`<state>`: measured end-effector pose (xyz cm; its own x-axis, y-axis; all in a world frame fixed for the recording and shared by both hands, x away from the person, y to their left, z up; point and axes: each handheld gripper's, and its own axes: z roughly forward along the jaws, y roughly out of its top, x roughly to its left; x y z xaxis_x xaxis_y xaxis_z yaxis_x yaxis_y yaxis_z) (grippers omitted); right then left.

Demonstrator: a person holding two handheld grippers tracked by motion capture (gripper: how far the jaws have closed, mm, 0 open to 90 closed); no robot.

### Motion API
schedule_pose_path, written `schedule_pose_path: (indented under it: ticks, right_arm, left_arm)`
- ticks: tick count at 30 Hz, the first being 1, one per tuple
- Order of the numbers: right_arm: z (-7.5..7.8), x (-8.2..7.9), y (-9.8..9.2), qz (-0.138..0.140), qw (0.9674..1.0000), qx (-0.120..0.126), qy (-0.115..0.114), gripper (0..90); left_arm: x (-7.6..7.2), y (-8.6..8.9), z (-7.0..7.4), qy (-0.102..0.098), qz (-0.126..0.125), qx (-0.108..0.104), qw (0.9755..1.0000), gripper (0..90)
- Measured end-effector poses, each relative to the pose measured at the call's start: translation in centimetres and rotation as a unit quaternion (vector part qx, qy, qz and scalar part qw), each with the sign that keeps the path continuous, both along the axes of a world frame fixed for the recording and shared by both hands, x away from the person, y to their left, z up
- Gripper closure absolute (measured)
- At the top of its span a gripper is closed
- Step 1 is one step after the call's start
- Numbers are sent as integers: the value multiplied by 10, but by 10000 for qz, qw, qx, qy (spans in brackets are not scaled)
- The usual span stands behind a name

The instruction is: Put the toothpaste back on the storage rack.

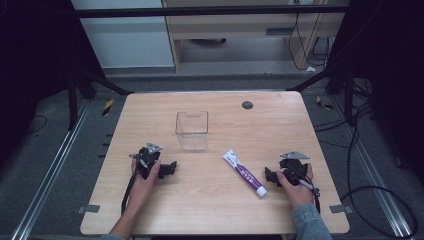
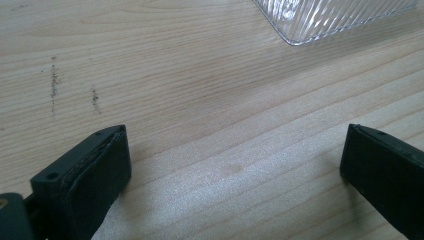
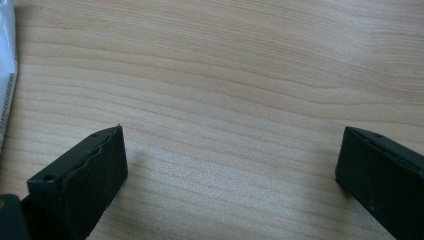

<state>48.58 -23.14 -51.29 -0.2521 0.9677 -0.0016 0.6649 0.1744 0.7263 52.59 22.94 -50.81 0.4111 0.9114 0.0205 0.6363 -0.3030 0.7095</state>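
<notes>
A clear plastic box (image 1: 192,131) stands open-topped near the middle of the wooden table (image 1: 215,210). A white and purple tube (image 1: 244,173) lies flat to the right of it, cap toward the front. My left gripper (image 1: 169,169) rests on the table left of the box, held by a hand; its jaws stand wide apart over bare wood, and a ribbed corner of the box (image 2: 330,17) shows ahead. My right gripper (image 1: 270,176) rests just right of the tube, jaws wide apart, nothing between them; the tube's edge (image 3: 6,70) lies at the far left.
A small dark round disc (image 1: 247,105) sits near the table's back edge. Black frame bars (image 1: 200,11) and cables surround the table, with grey floor on both sides.
</notes>
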Motion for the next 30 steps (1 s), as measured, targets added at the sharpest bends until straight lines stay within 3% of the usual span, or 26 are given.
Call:
schedule_pose_path:
  ticks: [5,9,14,16,17,18,22,25,26,30]
  right_arm:
    - [0,0,1,9,10000,10,3,9]
    - [5,-3,1,48,9999,148,-45,68]
    - [32,-12,9,269,9994,137,-180,111]
    - [48,-15,20,515,9985,94,-175,137]
    - [48,-15,20,515,9985,94,-175,137]
    - [56,-16,31,708,9974,33,-151,145]
    - [66,-15,47,994,9950,-57,-33,174]
    - [73,-14,63,1284,9915,-181,32,199]
    - [75,-12,73,1459,9890,-245,78,213]
    - [75,-8,84,1620,9864,-241,166,243]
  left_arm:
    - [0,0,0,1,7,2,10000,0]
    - [0,0,0,1,9,2,10000,0]
    - [0,0,0,1,10,0,10000,0]
    - [0,0,0,1,11,-1,10000,0]
    - [0,0,0,-7,20,-15,10000,0]
    - [0,0,0,-1,12,-5,10000,0]
    - [0,0,0,-3,14,-9,10000,0]
    - [0,0,0,-3,13,-7,10000,0]
    - [0,0,0,-2,11,-5,10000,0]
    - [0,0,0,-2,12,-7,10000,0]
